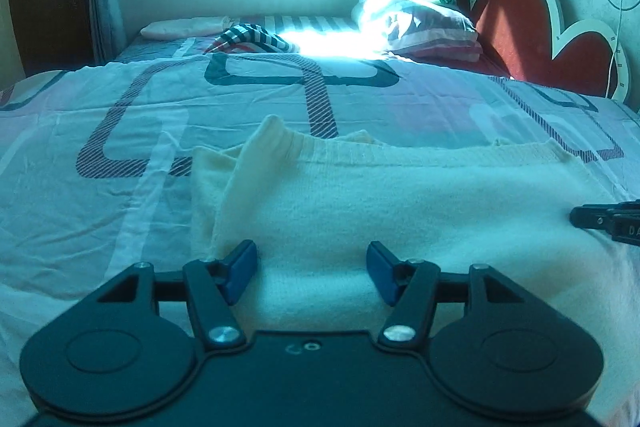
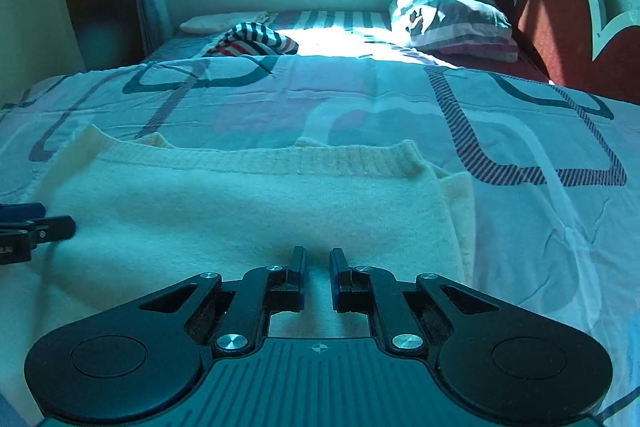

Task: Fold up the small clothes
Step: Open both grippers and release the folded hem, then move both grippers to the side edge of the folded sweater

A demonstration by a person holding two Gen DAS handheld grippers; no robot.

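One cream sweater (image 1: 360, 203) lies flat on the bed (image 1: 100, 187).

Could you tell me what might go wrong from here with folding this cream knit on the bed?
1. The left gripper stands open over the cream sweater, gripping nothing, so that side may lag or slump if the fold starts.
2. The right gripper is nearly shut with little knit visibly between its pads, so its hold could slip.
3. A sleeve is folded loosely across the left edge and may flop out.
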